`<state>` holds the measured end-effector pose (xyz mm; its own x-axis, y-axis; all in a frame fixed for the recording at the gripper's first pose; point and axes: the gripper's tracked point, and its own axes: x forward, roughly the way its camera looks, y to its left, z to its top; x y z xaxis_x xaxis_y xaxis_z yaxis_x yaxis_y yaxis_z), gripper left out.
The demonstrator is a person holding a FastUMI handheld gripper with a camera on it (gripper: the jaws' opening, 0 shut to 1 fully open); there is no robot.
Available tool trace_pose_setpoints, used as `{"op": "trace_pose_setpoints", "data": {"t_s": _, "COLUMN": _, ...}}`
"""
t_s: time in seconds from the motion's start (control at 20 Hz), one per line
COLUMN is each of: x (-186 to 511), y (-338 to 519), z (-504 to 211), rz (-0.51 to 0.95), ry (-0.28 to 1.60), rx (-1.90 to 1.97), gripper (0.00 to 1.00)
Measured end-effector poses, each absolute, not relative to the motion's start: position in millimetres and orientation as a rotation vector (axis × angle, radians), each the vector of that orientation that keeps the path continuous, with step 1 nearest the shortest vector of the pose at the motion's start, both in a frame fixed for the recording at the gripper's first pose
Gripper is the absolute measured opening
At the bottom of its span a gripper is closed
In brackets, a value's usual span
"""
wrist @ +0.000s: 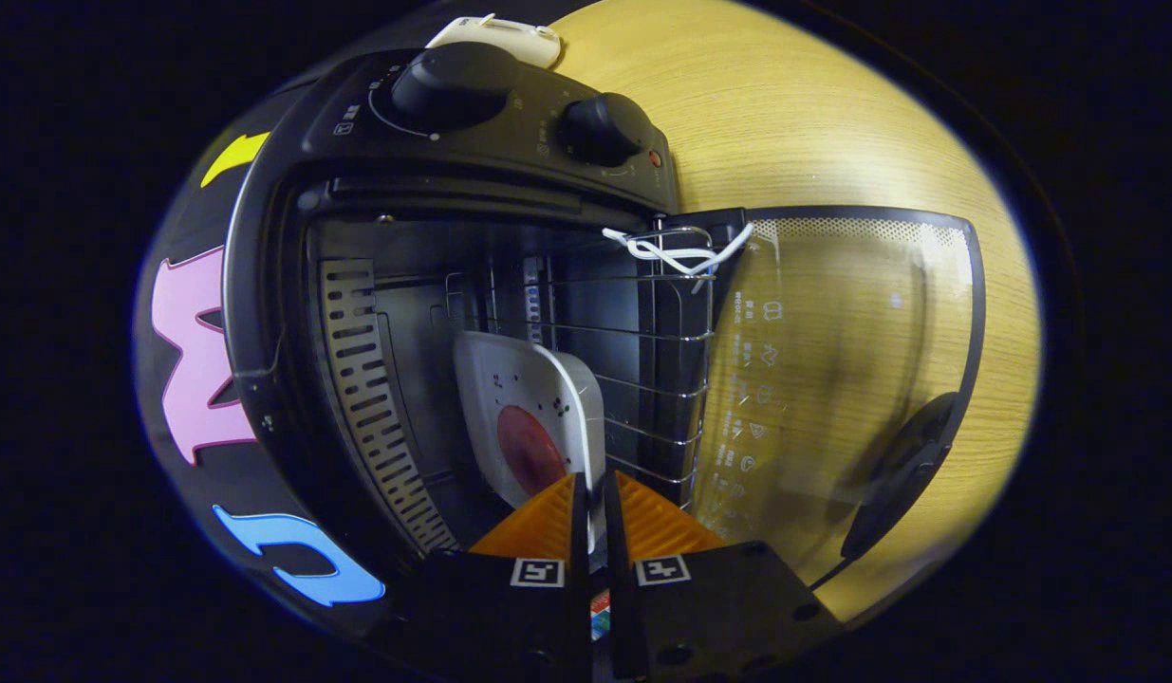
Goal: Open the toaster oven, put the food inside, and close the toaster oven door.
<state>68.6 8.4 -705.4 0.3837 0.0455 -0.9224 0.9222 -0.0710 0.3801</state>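
I hold the gripper [593, 498] clamped on the white plate's [529, 417] rim, both fingers pressing it. Plate with round red food [529, 451] sits inside the toaster oven [377, 313], against the wire rack [642, 370]; glass door [832, 379] is open over the desk [813, 114].

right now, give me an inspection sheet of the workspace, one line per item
surface: light wood-grain table, bare beside the oven
job's things: toaster oven with glass door swung fully open; white plate with a round red food item held at the cavity mouth by the wire rack
clutter: white device behind the oven
grippers: gripper shut on the plate's rim
cables: white twist tie on the rack's corner
surroundings: black booth cloth
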Motion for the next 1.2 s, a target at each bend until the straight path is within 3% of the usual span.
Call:
{"op": "trace_pose_setpoints", "data": {"t_s": 0.1, "x": 64, "y": 13, "z": -695, "rz": -0.885, "ry": 0.942, "rx": 1.430, "gripper": 0.14}}
{"op": "trace_pose_setpoints", "data": {"t_s": 0.2, "x": 51, "y": 14, "z": -680, "rz": -0.838, "ry": 0.983, "rx": 1.367, "gripper": 0.31}}
{"op": "trace_pose_setpoints", "data": {"t_s": 0.3, "x": 38, "y": 12, "z": -663, "rz": -0.785, "ry": 1.012, "rx": 1.314, "gripper": 0.31}}
{"op": "trace_pose_setpoints", "data": {"t_s": 0.35, "x": 31, "y": 12, "z": -652, "rz": -0.757, "ry": 1.024, "rx": 1.292, "gripper": 0.38}}
{"op": "trace_pose_setpoints", "data": {"t_s": 0.4, "x": 24, "y": 10, "z": -646, "rz": -0.741, "ry": 1.030, "rx": 1.268, "gripper": 0.51}}
{"op": "trace_pose_setpoints", "data": {"t_s": 0.55, "x": 3, "y": -3, "z": -628, "rz": -0.719, "ry": 1.052, "rx": 1.176, "gripper": 0.59}}
{"op": "trace_pose_setpoints", "data": {"t_s": 0.7, "x": -13, "y": -8, "z": -614, "rz": -0.664, "ry": 1.078, "rx": 1.071, "gripper": 0.98}}
{"op": "trace_pose_setpoints", "data": {"t_s": 1.2, "x": -66, "y": -5, "z": -612, "rz": -0.279, "ry": 1.161, "rx": 0.317, "gripper": 0.98}}
